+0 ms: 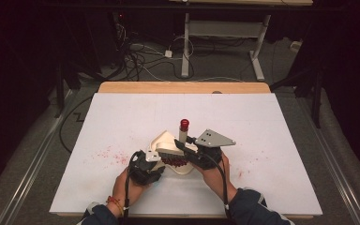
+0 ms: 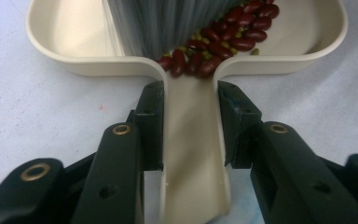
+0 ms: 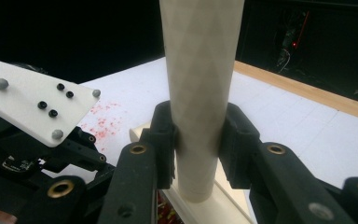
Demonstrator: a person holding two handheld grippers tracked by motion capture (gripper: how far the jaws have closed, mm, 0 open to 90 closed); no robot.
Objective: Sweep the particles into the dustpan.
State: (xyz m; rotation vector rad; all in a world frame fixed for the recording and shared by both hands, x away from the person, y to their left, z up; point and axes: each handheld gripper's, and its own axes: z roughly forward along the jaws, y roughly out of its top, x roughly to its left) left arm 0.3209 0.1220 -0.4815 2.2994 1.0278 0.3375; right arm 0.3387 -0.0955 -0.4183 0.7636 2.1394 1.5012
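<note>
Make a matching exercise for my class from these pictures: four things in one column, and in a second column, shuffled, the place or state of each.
Things:
1. left gripper
2. right gripper
3. red beans
4. brush bristles

Place or state:
A. lying in the cream dustpan, heaped at the mouth of its handle
B. shut on the brush handle, which stands upright
C. grey, resting inside the pan against the beans
D. shut on the flat dustpan handle

Pairs: 1-D, 2-B, 3-A, 4-C
</note>
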